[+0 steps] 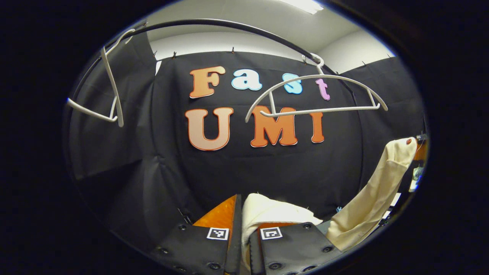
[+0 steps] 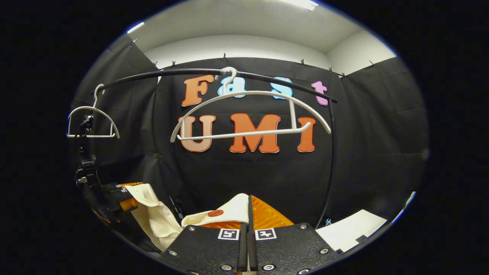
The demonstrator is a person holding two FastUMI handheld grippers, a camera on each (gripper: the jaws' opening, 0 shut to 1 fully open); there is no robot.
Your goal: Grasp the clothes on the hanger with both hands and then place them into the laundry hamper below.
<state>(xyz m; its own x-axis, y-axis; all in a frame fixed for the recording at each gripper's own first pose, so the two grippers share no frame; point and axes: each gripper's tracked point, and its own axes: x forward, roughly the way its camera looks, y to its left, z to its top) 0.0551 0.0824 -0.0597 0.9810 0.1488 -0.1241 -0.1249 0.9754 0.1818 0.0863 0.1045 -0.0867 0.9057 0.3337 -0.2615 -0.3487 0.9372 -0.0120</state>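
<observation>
the soft, light cream garment (image 1: pixel 366 198) is pinched at two edges by the closed left gripper (image 1: pixel 244 229) and right gripper (image 2: pixel 248 225), and sagging between them is judged likely.

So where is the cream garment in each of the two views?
Left gripper view: the garment sits low at centre between the fingers, stretching up to the right edge.
Right gripper view: the garment lies low left, running to the fingers at centre.
Shared landmark: the white hanger on the black rail.
</observation>
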